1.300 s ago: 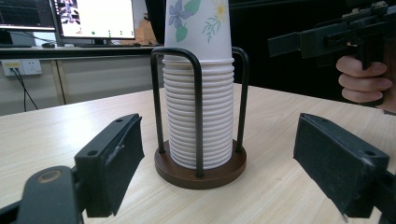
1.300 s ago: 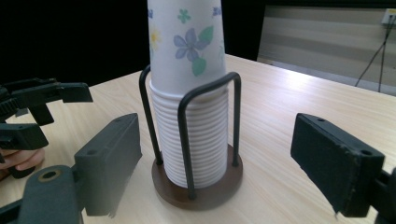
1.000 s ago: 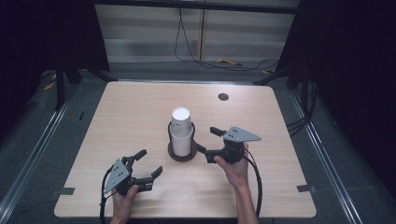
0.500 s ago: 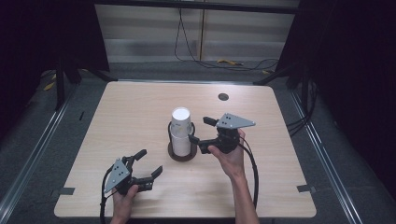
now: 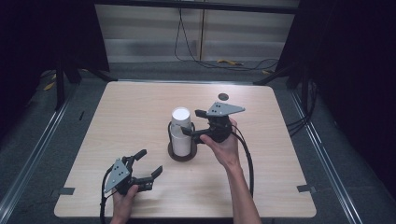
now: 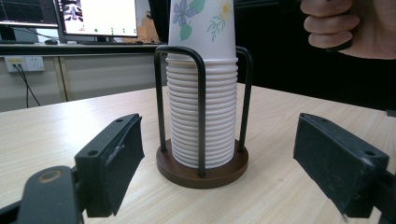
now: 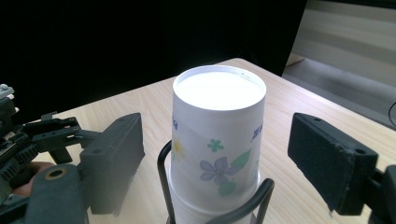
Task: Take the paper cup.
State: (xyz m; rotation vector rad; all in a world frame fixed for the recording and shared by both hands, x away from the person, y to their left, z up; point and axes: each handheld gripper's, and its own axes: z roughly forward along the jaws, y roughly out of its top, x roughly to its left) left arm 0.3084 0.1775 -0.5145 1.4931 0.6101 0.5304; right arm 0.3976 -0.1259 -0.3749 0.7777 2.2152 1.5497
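Since the earlier frame, right gripper [image 5: 193, 123] has risen, fingers spread empty astride the top paper cup [image 5: 180, 120] in its holder [image 5: 182, 154] mid-surface, seemingly to pluck it; left gripper [image 5: 150, 164] rests open, empty.

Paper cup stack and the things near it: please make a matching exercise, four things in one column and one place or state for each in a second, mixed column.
1. paper cup stack
2. holder base
3. left gripper
4. right gripper

a. open, low, near the table's front edge
b. upside down inside black wire loops
c. open, raised beside the top cup
d. round, dark brown, on the table

Pairs: 1-b, 2-d, 3-a, 4-c
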